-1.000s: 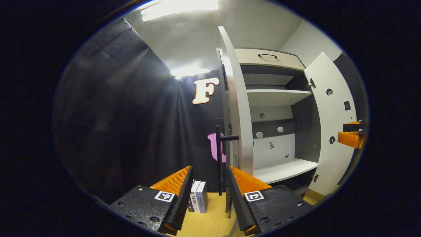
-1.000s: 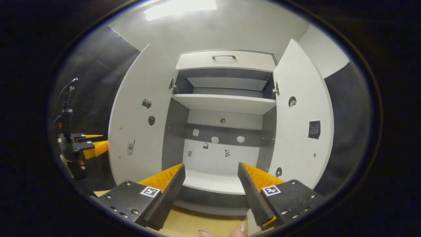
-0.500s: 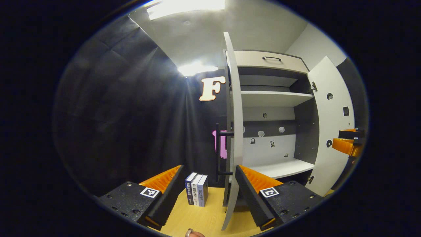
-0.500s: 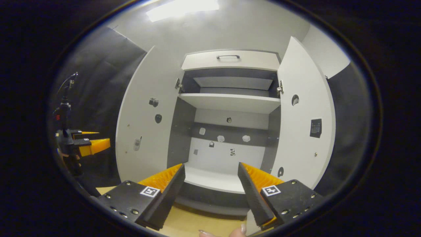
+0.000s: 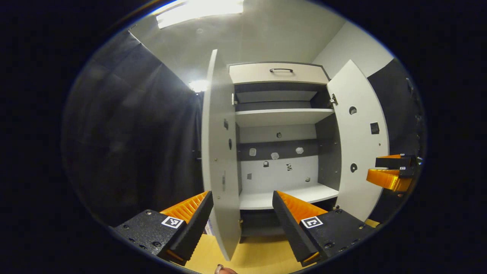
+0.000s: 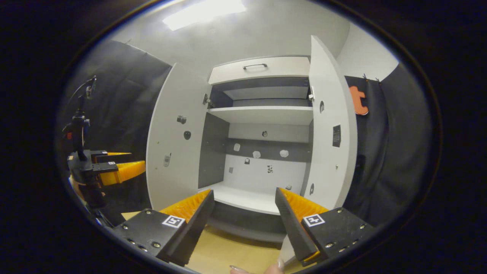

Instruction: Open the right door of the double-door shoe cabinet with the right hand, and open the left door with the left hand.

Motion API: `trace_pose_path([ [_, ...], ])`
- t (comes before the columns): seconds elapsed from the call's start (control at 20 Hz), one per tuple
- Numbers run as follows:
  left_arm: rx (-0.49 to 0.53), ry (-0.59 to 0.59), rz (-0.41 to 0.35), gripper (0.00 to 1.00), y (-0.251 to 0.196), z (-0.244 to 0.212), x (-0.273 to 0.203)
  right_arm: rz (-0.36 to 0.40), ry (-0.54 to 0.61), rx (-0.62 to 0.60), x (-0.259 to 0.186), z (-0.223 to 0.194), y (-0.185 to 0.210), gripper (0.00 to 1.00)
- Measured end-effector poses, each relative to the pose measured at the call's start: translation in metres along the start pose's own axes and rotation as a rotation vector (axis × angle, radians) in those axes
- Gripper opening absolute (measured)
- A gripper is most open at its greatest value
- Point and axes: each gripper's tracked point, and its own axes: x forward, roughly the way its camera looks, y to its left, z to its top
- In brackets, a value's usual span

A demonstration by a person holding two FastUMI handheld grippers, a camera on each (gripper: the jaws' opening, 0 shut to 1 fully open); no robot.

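Observation:
The shoe cabinet (image 5: 281, 114) stands with both doors swung out. In the left gripper view the left door (image 5: 220, 152) shows its inner face just beyond my left gripper (image 5: 241, 194), which is open and holds nothing. The right door (image 5: 359, 140) hangs open at the right, with my right gripper (image 5: 388, 171) beside it. In the right gripper view the cabinet (image 6: 262, 114) lies ahead between the left door (image 6: 175, 140) and the right door (image 6: 331, 133). My right gripper (image 6: 244, 191) is open and empty, and my left gripper (image 6: 114, 167) is at the far left, apart from the door.
A closed drawer with a dark handle (image 5: 280, 70) tops the cabinet. Inside are an upper shelf (image 6: 262, 114) and a lower shelf (image 6: 243, 199) with small stickers on the back panel. The floor (image 5: 258, 255) is light wood. Black cloth walls stand on both sides. A fingertip (image 6: 274, 267) shows at the bottom edge.
My left gripper has drawn back from the left door's handle and turned right, so the door's inner face shows and the books are out of sight. The right view has turned slightly.

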Motion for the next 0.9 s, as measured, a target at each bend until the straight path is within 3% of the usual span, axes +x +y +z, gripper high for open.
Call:
trace_pose_path([
  [0.45,-0.048,0.034,-0.208,0.96,-0.120,-0.020,0.015,0.004,0.045,0.037,-0.024,-0.013,-0.036,0.96],
  [0.9,-0.074,0.045,-0.342,0.98,-0.139,-0.023,0.034,-0.081,0.045,0.049,-0.014,-0.013,-0.029,0.97],
])
